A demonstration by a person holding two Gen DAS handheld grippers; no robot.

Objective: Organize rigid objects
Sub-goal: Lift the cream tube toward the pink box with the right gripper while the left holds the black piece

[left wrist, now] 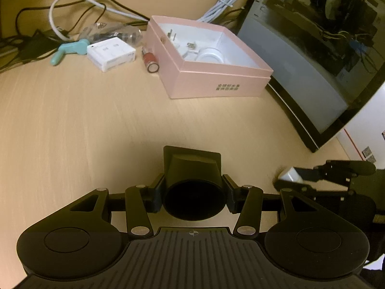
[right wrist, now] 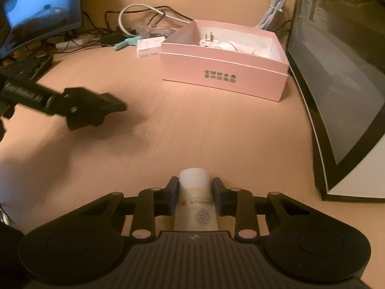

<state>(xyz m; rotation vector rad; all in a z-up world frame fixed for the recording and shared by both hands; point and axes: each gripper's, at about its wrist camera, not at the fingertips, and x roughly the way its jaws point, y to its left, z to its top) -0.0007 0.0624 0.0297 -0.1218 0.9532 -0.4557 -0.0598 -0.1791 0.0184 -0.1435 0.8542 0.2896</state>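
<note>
Left claw (left wrist: 194, 192) is clamped on a black cylindrical object (left wrist: 192, 180), pads pressed against both its sides, held above the wooden surface (left wrist: 96, 120). Right claw (right wrist: 193, 197) is narrowed around a small white-capped tube (right wrist: 194, 202), both pads touching its sides, cap pointing forward. Ahead sits the open pink box (right wrist: 221, 77), beside the dark monitor (right wrist: 336, 84), with a white plug (right wrist: 208, 41) and other white pieces already lying inside it.

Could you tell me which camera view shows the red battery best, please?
The left wrist view: the red battery lies in plain sight on the desk beside the pink box. In the right wrist view the box's wall hides it.
</note>
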